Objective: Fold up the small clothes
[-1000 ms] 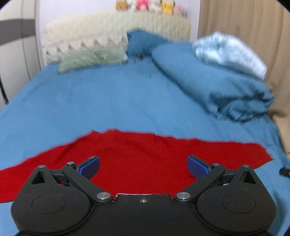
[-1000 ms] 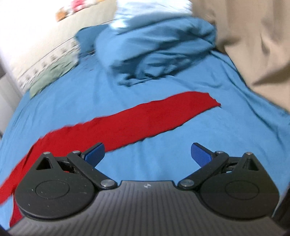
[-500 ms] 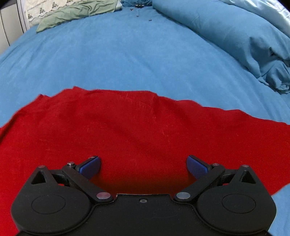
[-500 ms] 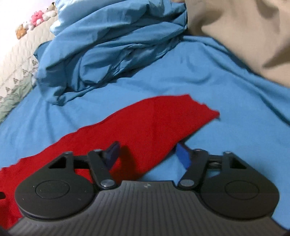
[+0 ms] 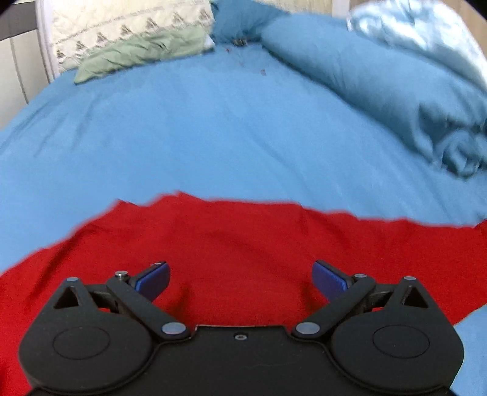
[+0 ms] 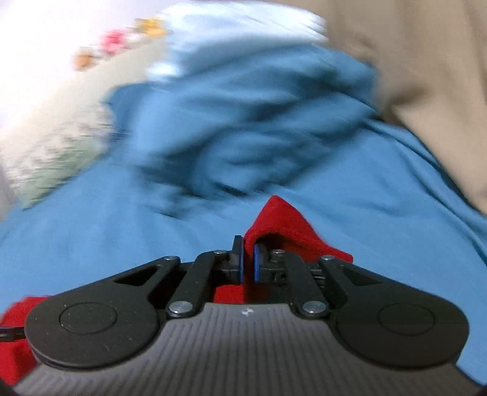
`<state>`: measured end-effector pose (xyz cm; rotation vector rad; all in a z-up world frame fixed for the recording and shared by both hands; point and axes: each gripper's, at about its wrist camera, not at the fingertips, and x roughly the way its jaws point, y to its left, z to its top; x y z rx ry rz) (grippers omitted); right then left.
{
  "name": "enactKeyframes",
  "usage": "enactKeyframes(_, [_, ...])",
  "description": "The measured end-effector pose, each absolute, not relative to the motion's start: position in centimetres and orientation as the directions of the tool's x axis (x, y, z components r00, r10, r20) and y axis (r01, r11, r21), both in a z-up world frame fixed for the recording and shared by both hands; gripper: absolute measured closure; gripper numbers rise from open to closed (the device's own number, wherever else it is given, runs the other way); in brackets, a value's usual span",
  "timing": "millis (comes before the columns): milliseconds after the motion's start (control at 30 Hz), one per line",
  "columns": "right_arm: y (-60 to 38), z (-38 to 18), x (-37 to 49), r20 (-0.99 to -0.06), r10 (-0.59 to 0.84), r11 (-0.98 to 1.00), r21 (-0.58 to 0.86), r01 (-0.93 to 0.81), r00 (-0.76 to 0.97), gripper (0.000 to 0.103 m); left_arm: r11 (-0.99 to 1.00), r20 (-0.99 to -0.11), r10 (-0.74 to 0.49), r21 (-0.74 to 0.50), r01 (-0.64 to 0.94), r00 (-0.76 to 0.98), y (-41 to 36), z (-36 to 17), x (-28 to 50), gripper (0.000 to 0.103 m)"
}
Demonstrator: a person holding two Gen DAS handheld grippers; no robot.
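Note:
A red cloth [image 5: 243, 243] lies spread across the blue bed sheet [image 5: 213, 128]. My left gripper [image 5: 240, 281] is open just above the middle of the cloth, holding nothing. My right gripper [image 6: 248, 259] is shut on a corner of the red cloth [image 6: 280, 222], which is lifted off the sheet and peaks up beyond the fingertips. More of the cloth shows at the lower left of the right wrist view [image 6: 18, 310].
A bunched blue duvet [image 5: 380, 76] lies at the back right of the bed, also in the right wrist view [image 6: 243, 128]. A green pillow [image 5: 140, 54] and a patterned headboard cover [image 5: 127, 24] are at the back. A beige curtain [image 6: 426, 61] hangs on the right.
My right gripper has closed on the cloth's right corner and lifted it. My left gripper stayed open and tilted back up, with the cloth's far edge nearer to it now.

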<state>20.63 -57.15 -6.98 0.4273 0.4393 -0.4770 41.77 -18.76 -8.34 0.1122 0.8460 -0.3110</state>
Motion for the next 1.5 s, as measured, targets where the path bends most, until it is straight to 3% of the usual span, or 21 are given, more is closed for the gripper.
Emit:
enactKeyframes(167, [-46.1,-0.3,26.1,-0.356,-0.106,0.929,0.297,0.220,0.929,0.082,0.965,-0.693,-0.208,-0.032,0.259,0.690,-11.5,-3.5,40.0,0.000])
enactKeyframes(300, [-35.0,-0.1,31.1,-0.309,0.114,0.948,0.319,-0.010,0.944,0.082,0.980,-0.696,-0.184,-0.071,0.188,0.695,-5.2,-3.0,39.4,0.000])
enactKeyframes(467, [-21.6,-7.8,35.3,-0.462,0.272,0.951,0.266,-0.161,0.844,0.082,0.994,-0.728,-0.092,-0.031,0.102,0.679,0.3,-5.3,38.7,0.000])
enactKeyframes(567, [-17.4,-13.3,36.0,-0.579,0.278,0.958,0.223,-0.179,0.766,0.082,0.991,-0.761,-0.115,-0.042,0.127,0.638,1.4,-7.0,38.8,0.000])
enactKeyframes(667, [-15.4,-15.2,35.2,-0.598,0.245,0.969,0.132,-0.208,0.763,0.078,0.987,-0.766,-0.136,-0.050,0.152,0.628,1.1,-7.9,38.9,0.000])
enactKeyframes(700, [-15.2,-15.2,34.5,-0.593,0.241,0.970,0.114,-0.217,0.768,0.071,0.985,-0.763,-0.148,-0.054,0.165,0.630,0.4,-8.0,39.0,0.000])
enactKeyframes(833, [-16.8,-13.8,31.5,-0.587,0.222,0.967,0.030,-0.253,0.779,0.019,0.966,-0.740,-0.212,-0.059,0.253,0.638,-2.7,-8.0,38.5,0.000])
enactKeyframes(1000, [-21.5,-13.4,28.4,-0.597,0.094,0.983,-0.069,-0.168,0.797,0.017,0.922,-0.744,-0.301,-0.067,0.382,0.597,-7.7,-9.3,38.6,0.002])
enactKeyframes(1067, [-24.0,-13.1,27.7,-0.611,0.049,0.992,-0.062,-0.109,0.790,0.017,0.916,-0.752,-0.286,-0.033,0.399,0.594,-9.1,-10.4,39.2,0.014])
enactKeyframes(1233, [-27.1,-13.2,26.0,-0.632,-0.028,0.997,-0.072,-0.023,0.775,0.017,0.907,-0.775,-0.261,0.006,0.420,0.575,-11.0,-13.0,40.2,0.034])
enactKeyframes(1300, [-27.8,-13.3,25.7,-0.637,-0.041,0.997,-0.075,-0.009,0.769,0.017,0.908,-0.768,-0.282,-0.020,0.418,0.575,-10.9,-13.4,40.4,0.041])
enactKeyframes(1333, [-28.3,-13.5,25.5,-0.641,-0.042,0.998,-0.066,0.000,0.766,0.017,0.912,-0.761,-0.289,-0.033,0.410,0.580,-10.8,-13.3,40.3,0.050])
enactKeyframes(1367, [-28.4,-13.5,25.5,-0.645,-0.044,0.998,-0.054,0.012,0.763,0.017,0.921,-0.756,-0.283,-0.043,0.387,0.590,-10.4,-13.2,40.4,0.065])
enactKeyframes(1500, [-29.6,-13.5,24.4,-0.646,-0.034,0.997,0.027,0.067,0.763,0.017,0.952,-0.724,-0.297,-0.176,0.249,0.623,-6.6,-12.5,40.6,0.082])
